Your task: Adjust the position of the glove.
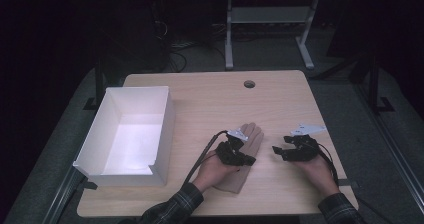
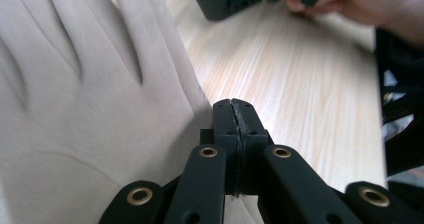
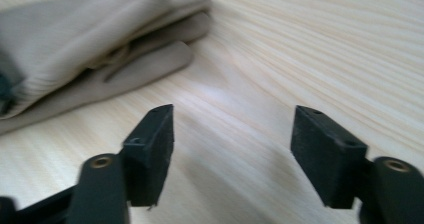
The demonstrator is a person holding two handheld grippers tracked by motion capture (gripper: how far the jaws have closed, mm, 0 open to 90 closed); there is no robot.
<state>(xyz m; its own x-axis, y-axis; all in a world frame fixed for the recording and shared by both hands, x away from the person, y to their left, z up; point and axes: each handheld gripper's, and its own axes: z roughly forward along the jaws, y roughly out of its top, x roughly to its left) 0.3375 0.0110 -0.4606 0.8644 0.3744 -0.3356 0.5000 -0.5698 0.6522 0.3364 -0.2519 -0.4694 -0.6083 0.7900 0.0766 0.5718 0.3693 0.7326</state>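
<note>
The two black jaws of the left gripper (image 2: 235,115) are pressed flat against each other, with no gap between them. Their tips sit at the right edge of a beige fabric glove (image 2: 85,109), and whether a thin fold of the cloth is pinched between them I cannot tell. In the left gripper view the glove lies flat on the table, its fingers pointing to the far side.

The right gripper (image 3: 232,146) has its jaws wide apart, and nothing is between them except the bare wood below. In the right gripper view the glove (image 3: 95,44) lies to the left of these jaws, apart from them, with its fingers stacked in soft folds.

In the high view, the left gripper (image 1: 239,154) is over the near right part of the glove (image 1: 250,139), and the person's left hand (image 1: 212,171) holds it from the near side. The right gripper (image 1: 282,151) is just to the right of the glove, not touching it, held by the right hand (image 1: 317,169). Both sleeves are of a dark checked cloth.

The glove is on the light wooden table (image 1: 200,94), near its middle and toward the near edge. A white open rectangular box (image 1: 165,129) stands on the left part of the table, well apart from the glove. A small round grey hole cap (image 1: 249,84) is in the far part of the table.
</note>
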